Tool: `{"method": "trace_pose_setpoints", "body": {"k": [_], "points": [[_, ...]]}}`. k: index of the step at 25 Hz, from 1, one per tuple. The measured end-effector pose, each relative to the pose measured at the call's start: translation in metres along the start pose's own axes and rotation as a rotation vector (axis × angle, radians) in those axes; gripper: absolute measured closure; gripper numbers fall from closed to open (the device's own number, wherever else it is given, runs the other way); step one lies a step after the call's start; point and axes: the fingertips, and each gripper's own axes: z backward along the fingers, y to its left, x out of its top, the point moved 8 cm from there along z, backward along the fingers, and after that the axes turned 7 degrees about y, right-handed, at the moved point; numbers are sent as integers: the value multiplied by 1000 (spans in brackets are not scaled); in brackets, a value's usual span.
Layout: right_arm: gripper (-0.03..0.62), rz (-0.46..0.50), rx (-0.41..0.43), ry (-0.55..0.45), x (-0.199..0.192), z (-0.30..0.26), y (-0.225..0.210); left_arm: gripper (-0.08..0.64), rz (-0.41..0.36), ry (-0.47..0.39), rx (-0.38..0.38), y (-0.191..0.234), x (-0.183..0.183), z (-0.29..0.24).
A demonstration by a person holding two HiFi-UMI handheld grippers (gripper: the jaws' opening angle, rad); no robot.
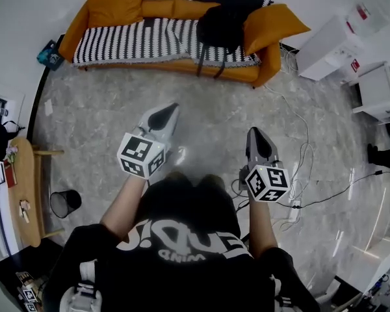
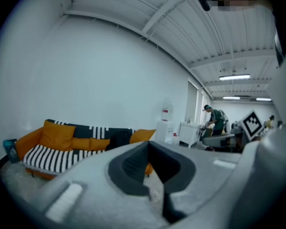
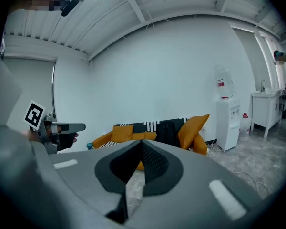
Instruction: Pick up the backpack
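Observation:
A black backpack (image 1: 221, 28) leans on the orange sofa (image 1: 260, 70) at the far side of the room, its straps hanging over the seat edge. It also shows in the left gripper view as a dark backpack (image 2: 119, 138) and in the right gripper view as a dark backpack (image 3: 169, 130). My left gripper (image 1: 171, 111) and my right gripper (image 1: 255, 132) are held out over the floor, well short of the sofa. Both are shut with nothing between the jaws.
The sofa carries a striped cover (image 1: 133, 38) and orange cushions (image 1: 115, 4). White cabinets (image 1: 328, 44) stand at the right, cables and a power strip (image 1: 292, 203) lie on the floor, a black bin (image 1: 65, 203) and a wooden table (image 1: 25, 194) are at the left.

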Motion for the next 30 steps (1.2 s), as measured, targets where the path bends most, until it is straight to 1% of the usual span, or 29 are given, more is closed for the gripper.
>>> {"method": "trace_pose_setpoints", "body": {"k": [4, 9, 16, 22, 26, 30], "points": [[591, -15, -31, 6, -7, -9, 3, 558, -8, 4, -28, 17, -4, -9], [591, -29, -59, 12, 0, -23, -8, 558, 8, 20, -43, 34, -2, -35], [591, -35, -40, 8, 20, -77, -27, 558, 0, 29, -72, 57, 11, -82], [591, -48, -16, 17, 49, -136, -58, 558, 2, 29, -60, 86, 37, -137], [591, -43, 14, 24, 84, -174, -80, 558, 12, 36, -45, 105, 63, -174], [591, -43, 40, 29, 119, -214, -111, 558, 24, 27, -13, 126, 92, -218]]}}
